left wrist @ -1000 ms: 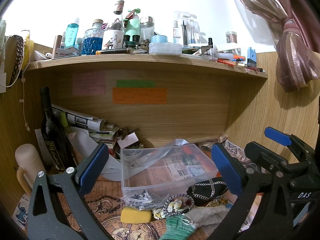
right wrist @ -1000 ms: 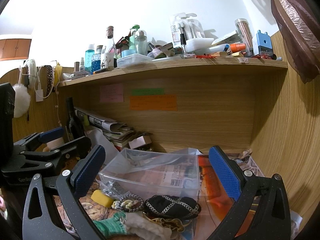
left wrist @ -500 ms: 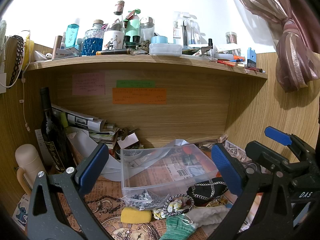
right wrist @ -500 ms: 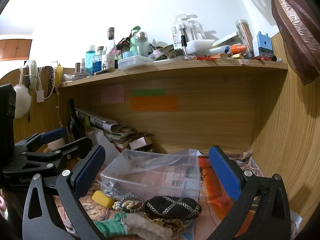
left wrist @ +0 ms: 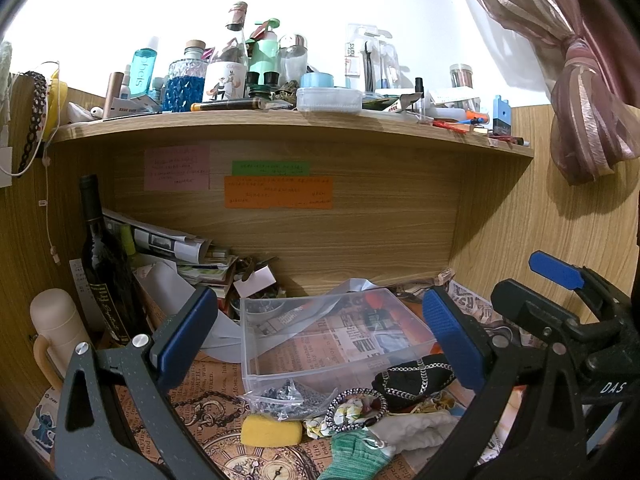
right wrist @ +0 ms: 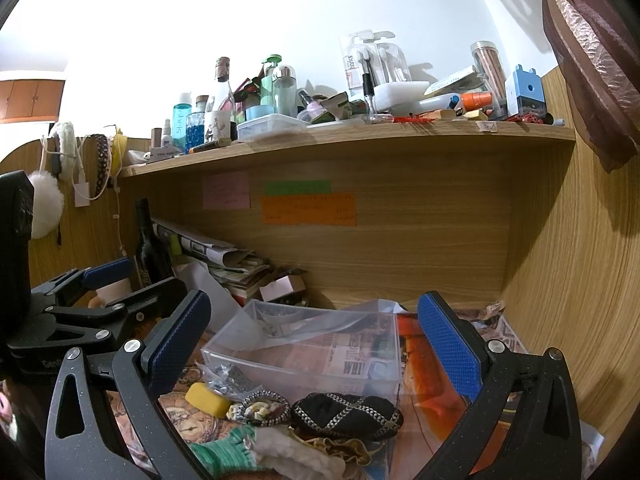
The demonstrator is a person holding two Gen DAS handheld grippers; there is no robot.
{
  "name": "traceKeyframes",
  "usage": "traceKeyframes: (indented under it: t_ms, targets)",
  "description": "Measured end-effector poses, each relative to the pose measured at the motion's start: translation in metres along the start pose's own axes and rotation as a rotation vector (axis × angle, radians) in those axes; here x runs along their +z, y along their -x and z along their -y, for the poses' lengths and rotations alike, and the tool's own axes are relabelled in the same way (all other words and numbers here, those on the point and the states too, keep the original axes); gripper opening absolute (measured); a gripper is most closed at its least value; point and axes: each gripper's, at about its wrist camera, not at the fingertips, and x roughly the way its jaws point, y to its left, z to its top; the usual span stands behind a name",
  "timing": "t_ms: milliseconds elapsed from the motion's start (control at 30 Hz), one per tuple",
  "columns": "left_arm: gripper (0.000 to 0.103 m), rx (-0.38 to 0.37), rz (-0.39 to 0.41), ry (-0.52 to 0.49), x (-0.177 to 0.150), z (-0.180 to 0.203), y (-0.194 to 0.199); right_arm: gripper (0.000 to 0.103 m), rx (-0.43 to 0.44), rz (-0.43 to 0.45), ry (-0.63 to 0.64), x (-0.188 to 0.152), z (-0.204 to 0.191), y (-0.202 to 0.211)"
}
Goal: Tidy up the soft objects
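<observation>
Two hand-held tools hover side by side over a cluttered bench (left wrist: 208, 396) covered in printed paper; the left tool (left wrist: 320, 336) has its blue-padded jaws spread wide apart and holds nothing; the right tool (right wrist: 314, 340) is likewise spread wide and empty. Nearest to the tools, low between their jaws, lies a small heap of soft things; a green knitted glove (left wrist: 354, 456) sits closest, with a pale crumpled cloth (left wrist: 416, 426) touching it on its right; just beyond them is a floral scrunchie with a black-and-white rim (left wrist: 354, 406), and to its left a yellow sponge (left wrist: 271, 432); to the right of the scrunchie rests a black pouch with chain trim (left wrist: 416, 376), close under the left tool's right jaw. A small clear bag of dark metal bits (left wrist: 286, 394) lies just behind the sponge, against the front wall of a clear plastic box (left wrist: 320, 376); the box stands directly ahead of both tools, beyond the soft heap, with a sheet of clear film draped over its far edge. Farther back and to the left stand a dark wine bottle (left wrist: 102, 264) and a cream flask (left wrist: 56, 328), beside a pile of rolled newspapers (left wrist: 168, 240); on the back panel are pink, green and orange notes; above, a wooden shelf (left wrist: 280, 124) is crowded with bottles and jars.
</observation>
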Motion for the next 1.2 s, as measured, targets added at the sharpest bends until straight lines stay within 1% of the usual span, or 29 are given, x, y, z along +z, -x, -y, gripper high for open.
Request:
traceKeyframes:
  t_ms: [467,700,900,1033,1067,1133,1200]
  targets:
    - [0.103,0.0,-0.001,-0.002,0.0,0.001,0.0,0.103,0.013,0.001,-0.003,0.001,-0.001,0.001]
    - [0.103,-0.008,-0.013,-0.003,-0.003,0.002,-0.004,0.103,0.02,-0.007,-0.01,-0.002,0.003,-0.002]
    - [0.103,-0.039,-0.079,0.009,-0.014,-0.005,-0.018,0.103,0.012,-0.053,-0.019,-0.011,0.009,-0.013]
    - [0.103,-0.046,-0.155,0.016,-0.03,-0.011,-0.032,0.103,-0.003,-0.114,-0.028,-0.022,0.018,-0.024]
    - [0.101,-0.048,-0.178,0.019,-0.034,-0.012,-0.036,0.103,-0.008,-0.129,-0.032,-0.026,0.021,-0.026]
    - [0.09,-0.044,-0.22,0.024,-0.042,-0.015,-0.043,0.103,-0.015,-0.162,-0.041,-0.032,0.026,-0.031]
    - [0.088,-0.042,-0.266,0.031,-0.051,-0.018,-0.051,0.101,-0.026,-0.2,-0.043,-0.039,0.031,-0.035]
